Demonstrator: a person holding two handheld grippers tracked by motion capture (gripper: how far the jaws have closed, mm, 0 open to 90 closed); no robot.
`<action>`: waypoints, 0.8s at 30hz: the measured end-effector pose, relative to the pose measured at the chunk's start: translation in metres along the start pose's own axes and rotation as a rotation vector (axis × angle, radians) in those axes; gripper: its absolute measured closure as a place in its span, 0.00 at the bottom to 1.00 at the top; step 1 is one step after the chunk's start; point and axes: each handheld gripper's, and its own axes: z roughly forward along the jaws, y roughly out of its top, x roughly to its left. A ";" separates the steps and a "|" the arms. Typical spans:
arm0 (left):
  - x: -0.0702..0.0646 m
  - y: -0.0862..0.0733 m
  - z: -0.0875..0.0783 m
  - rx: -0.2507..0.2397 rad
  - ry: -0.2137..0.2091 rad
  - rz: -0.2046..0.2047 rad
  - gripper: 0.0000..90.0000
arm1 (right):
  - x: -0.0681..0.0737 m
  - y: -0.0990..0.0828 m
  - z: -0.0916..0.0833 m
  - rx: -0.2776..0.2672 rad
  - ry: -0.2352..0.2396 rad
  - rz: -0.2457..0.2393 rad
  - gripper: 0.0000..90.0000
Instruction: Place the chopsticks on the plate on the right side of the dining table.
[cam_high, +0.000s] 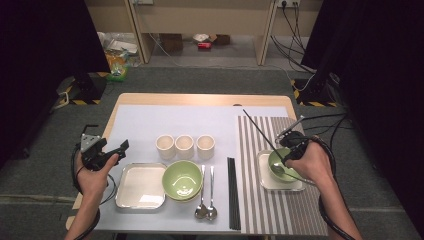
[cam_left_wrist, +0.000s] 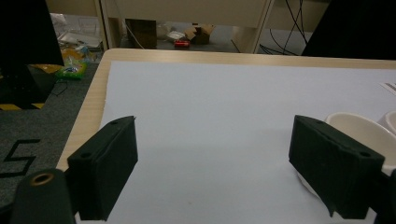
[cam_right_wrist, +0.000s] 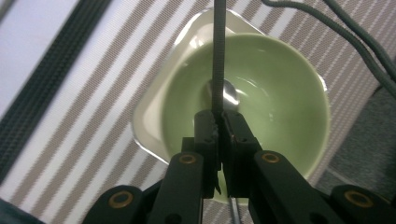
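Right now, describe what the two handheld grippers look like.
Both are black. The left gripper carries a grey three-cornered plate on top and has thick, blocky black pads. The right gripper trails black cables; brass-coloured rivets mark its linkage. Forearms are bare, no sleeves.

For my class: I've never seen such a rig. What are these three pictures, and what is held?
A person holds tongs in each hand. One picture looks down from above the table; the other two come from cameras riding on the tongs. The left tongs stand open and empty over the white mat. The right tongs grip a black chopstick above a green bowl holding a spoon. Three cups stand mid-table.
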 end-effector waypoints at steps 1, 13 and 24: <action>0.000 0.000 0.000 0.001 0.000 0.002 0.16 | -0.002 -0.001 0.001 -0.004 -0.003 -0.015 0.95; 0.000 0.000 0.000 0.001 0.000 -0.003 0.16 | -0.027 -0.008 0.009 -0.036 -0.008 -0.157 0.95; 0.001 -0.001 0.000 0.000 0.004 -0.004 0.16 | -0.051 -0.008 0.005 -0.025 -0.013 -0.323 0.96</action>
